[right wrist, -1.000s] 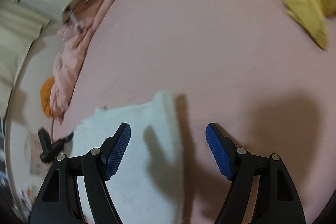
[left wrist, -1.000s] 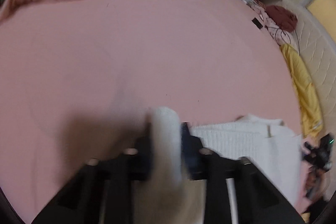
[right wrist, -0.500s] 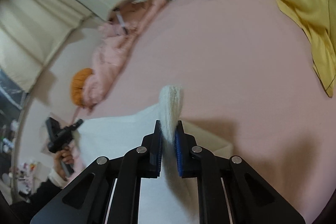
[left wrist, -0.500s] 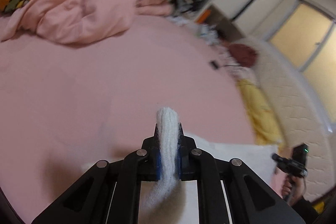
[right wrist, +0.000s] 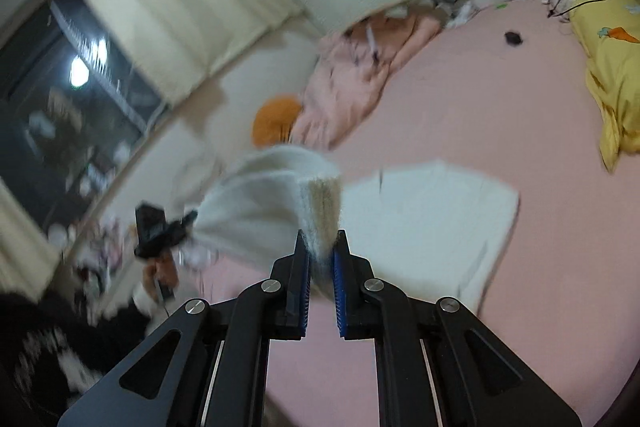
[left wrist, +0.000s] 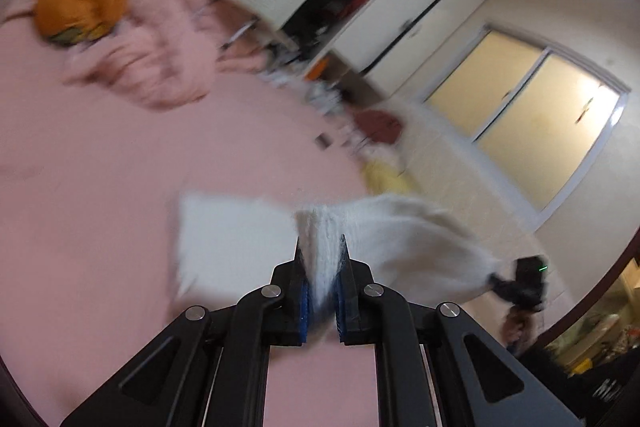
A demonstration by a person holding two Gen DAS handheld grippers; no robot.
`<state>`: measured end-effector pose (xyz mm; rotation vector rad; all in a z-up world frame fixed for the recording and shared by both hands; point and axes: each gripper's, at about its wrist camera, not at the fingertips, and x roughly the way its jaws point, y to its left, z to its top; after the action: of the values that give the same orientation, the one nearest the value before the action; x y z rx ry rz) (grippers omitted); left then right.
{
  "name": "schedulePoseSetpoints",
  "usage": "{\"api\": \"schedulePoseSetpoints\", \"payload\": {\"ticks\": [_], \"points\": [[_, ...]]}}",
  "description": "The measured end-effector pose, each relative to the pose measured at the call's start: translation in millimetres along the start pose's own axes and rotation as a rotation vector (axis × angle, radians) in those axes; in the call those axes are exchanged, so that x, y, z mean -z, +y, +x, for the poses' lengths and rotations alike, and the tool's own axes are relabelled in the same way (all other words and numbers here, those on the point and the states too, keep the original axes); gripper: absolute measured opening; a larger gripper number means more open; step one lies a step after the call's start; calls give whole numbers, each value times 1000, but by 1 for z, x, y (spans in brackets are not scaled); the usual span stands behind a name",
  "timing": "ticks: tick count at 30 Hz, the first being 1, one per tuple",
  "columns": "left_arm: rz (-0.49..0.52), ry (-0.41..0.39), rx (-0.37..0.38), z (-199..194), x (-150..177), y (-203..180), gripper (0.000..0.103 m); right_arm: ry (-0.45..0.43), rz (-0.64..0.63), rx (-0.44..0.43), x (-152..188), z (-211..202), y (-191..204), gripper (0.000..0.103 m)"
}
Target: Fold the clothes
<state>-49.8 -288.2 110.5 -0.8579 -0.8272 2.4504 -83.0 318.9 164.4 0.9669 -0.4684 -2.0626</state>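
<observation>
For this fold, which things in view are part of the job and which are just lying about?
Part of the job:
- white knit garment, pinched at two edges
- left gripper, shut on it
- right gripper, shut on it
- pink bed sheet, the folding surface

Lying about:
- pink duvet
- orange cushion
- yellow carrot-print cloth
- small dark object on the sheet

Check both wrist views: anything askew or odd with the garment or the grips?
Nothing alarming. Both the left gripper and right gripper are shut on bunched edges of the white garment, which sags unevenly between them above the pink bed. Heavy motion blur hides finer detail.
</observation>
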Motion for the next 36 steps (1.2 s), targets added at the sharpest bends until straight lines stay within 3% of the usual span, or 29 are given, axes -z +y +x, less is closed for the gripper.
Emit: {"api": "schedulePoseSetpoints", "payload": {"ticks": [4, 9, 12, 15, 16, 18, 19, 21, 23, 25, 27, 29, 31, 33, 34, 36], "points": [[-163, 160, -116, -19, 103, 45, 10, 246, -47, 51, 85, 3, 19, 11], [-332, 302, -225, -15, 194, 91, 9, 740, -152, 331, 199, 71, 16, 11], [-308, 315, -266, -17, 203, 85, 9, 951, -153, 446, 243, 103, 3, 11], [-247, 360, -334, -22, 198, 74, 12, 1038, -147, 489, 264, 108, 1, 13], [-208, 398, -403, -23, 195, 71, 17, 1006, -169, 506, 263, 103, 5, 18], [-126, 477, -569, -33, 189, 64, 31, 917, -146, 508, 250, 84, 13, 18], [-89, 498, -645, -41, 186, 60, 32, 874, -126, 504, 243, 74, 17, 20], [-46, 448, -724, -56, 175, 45, 33, 751, -100, 495, 220, 61, 25, 28], [-8, 356, -690, -51, 160, 18, 53, 611, -64, 465, 198, 64, 35, 29], [39, 273, -618, -36, 148, -12, 102, 485, -10, 438, 178, 93, 37, 29], [86, 284, -496, 8, 152, -34, 103, 402, 38, 454, 168, 127, 35, 29], [87, 349, -454, 53, 162, -39, 103, 380, 106, 550, 169, 164, 20, 29], [50, 428, -499, 90, 180, -30, 103, 380, 144, 651, 182, 191, 11, 29], [21, 525, -594, 112, 202, -18, 103, 383, 153, 750, 203, 204, 9, 30], [21, 567, -642, 118, 214, -14, 103, 357, 139, 764, 210, 200, 14, 34], [99, 610, -706, 111, 236, -19, 103, 392, 125, 799, 223, 196, 25, 44]]}}
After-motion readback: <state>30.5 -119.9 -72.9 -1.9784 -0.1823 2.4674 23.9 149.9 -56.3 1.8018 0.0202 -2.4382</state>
